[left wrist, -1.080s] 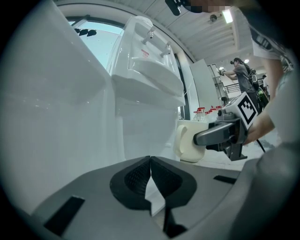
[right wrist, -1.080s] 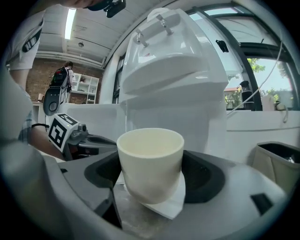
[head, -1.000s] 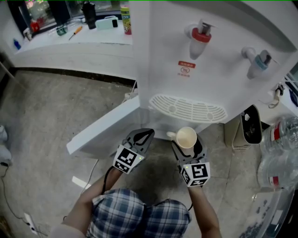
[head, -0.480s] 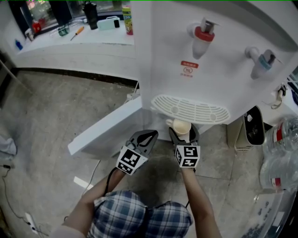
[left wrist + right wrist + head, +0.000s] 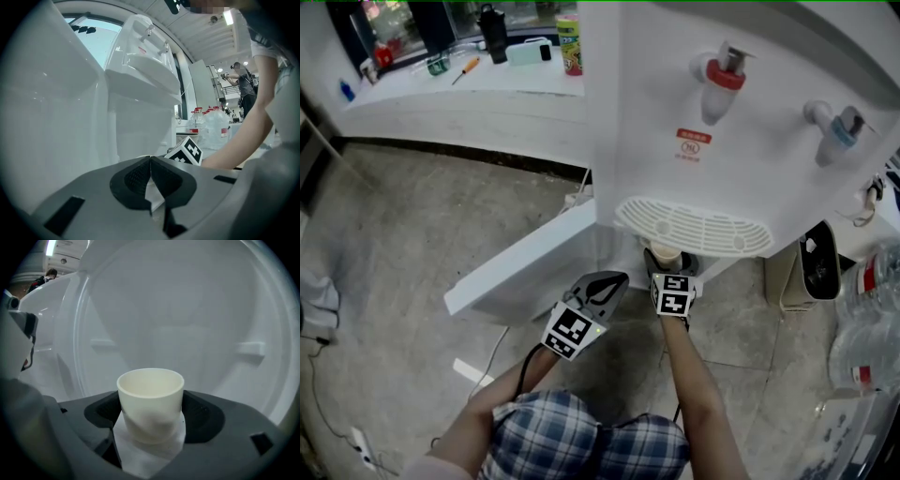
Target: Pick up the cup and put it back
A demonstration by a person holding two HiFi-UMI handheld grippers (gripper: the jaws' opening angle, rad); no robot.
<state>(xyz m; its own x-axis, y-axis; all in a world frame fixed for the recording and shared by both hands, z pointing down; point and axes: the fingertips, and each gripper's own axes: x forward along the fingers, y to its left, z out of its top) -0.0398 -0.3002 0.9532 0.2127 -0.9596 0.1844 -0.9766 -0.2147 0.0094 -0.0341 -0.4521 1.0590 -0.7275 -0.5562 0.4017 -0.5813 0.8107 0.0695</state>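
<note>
A cream cup point(image 5: 150, 394) stands upright between the dark pads of my right gripper point(image 5: 151, 412), which is shut on its lower body. In the head view the cup point(image 5: 666, 252) and the right gripper point(image 5: 667, 261) sit just under the drip tray point(image 5: 694, 226) of the white water dispenser point(image 5: 741, 112), at the mouth of its lower compartment. The compartment's white inner wall point(image 5: 187, 310) fills the right gripper view. My left gripper point(image 5: 612, 281) hangs to the left of the right one, shut and empty; its pads meet in the left gripper view point(image 5: 150, 172).
The dispenser's white lower door point(image 5: 525, 267) stands swung open to the left. Large water bottles point(image 5: 865, 314) and a black-and-white appliance point(image 5: 814, 262) are at the right. A counter point(image 5: 487, 70) with small items runs along the back. A cable point(image 5: 337, 427) lies on the floor.
My right gripper has carried the cup forward, from in front of the dispenser to under the drip tray, so most of the cup is now hidden there. The left gripper has drifted slightly forward-right.
</note>
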